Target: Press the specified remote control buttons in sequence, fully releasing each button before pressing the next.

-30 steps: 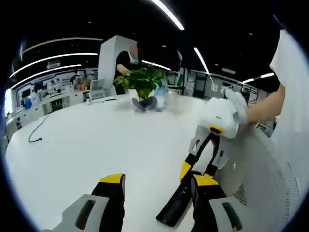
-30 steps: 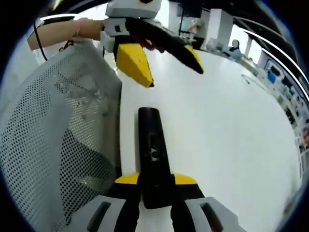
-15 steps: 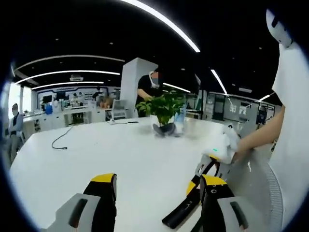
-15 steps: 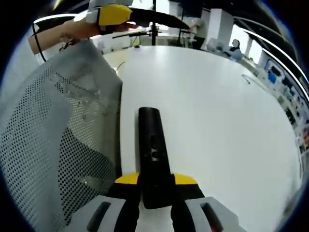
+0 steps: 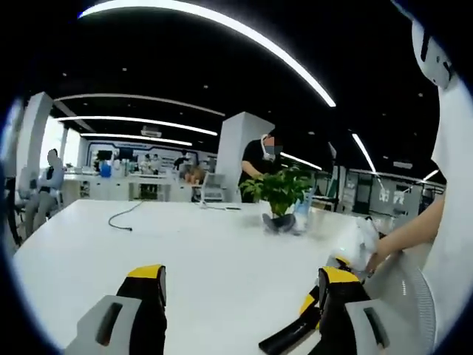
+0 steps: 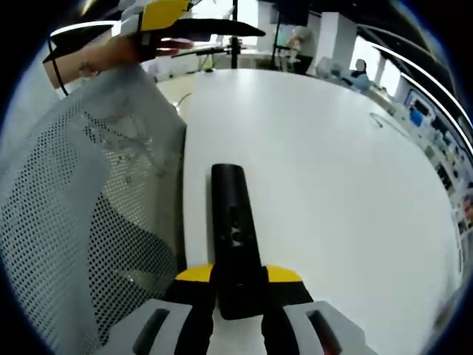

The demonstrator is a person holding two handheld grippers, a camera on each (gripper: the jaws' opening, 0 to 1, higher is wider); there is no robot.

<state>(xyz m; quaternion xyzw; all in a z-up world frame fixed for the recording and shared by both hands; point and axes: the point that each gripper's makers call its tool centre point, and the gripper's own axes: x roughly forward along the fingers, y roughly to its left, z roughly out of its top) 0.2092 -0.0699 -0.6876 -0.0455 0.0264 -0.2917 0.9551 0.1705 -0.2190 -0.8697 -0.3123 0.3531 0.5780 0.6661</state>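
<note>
A black remote control (image 6: 233, 222) lies lengthwise on the white table (image 6: 332, 170). My right gripper (image 6: 240, 277) is shut on its near end, yellow-tipped jaws on both sides. The remote's buttons are too dark to read. In the left gripper view the remote's end (image 5: 287, 337) shows at the bottom, beside the right gripper (image 5: 347, 255) and the hand holding it. My left gripper (image 5: 240, 288) stands open with nothing between its jaws, well above the table. In the right gripper view the left gripper (image 6: 207, 21) hangs high at the top, away from the remote.
A grey mesh chair back (image 6: 89, 222) stands close along the table's edge, beside the remote. A potted plant (image 5: 281, 194) and a black cable (image 5: 122, 220) sit at the far side of the table (image 5: 185, 251). A person (image 5: 262, 157) stands behind the plant.
My left gripper has risen and drawn back from over the remote, and its view now tilts up toward the room. The right gripper and the remote have stayed still.
</note>
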